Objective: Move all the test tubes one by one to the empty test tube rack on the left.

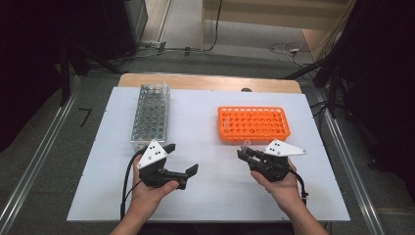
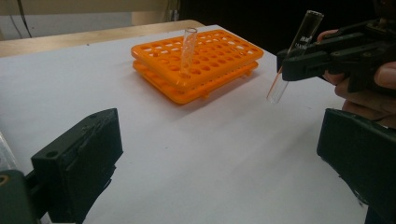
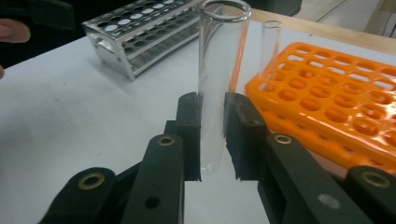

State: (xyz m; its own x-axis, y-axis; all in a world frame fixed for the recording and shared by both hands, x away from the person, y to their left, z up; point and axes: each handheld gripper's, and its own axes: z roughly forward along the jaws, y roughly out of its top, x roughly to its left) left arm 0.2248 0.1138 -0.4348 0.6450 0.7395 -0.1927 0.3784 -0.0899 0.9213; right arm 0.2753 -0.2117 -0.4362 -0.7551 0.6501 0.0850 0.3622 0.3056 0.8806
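One glass test tube (image 2: 187, 51) already stands upright in the orange rack (image 2: 201, 63); a second test tube (image 3: 219, 84) is in the air just short of that rack, so seating it seems to be the step in hand. The right hand-held gripper (image 3: 212, 135) is clenched on this tube's lower part, holding it nearly upright. The left hand-held gripper (image 1: 182, 159) hangs released and empty over the desk (image 1: 210, 196), near the metal rack (image 1: 151, 115).

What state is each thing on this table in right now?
Right gripper: shut on a glass test tube, held roughly upright above the table.
Left gripper: open, empty.
Orange rack: flat on the table, one tube standing in it.
Metal rack: standing; whether it holds tubes, I cannot tell.
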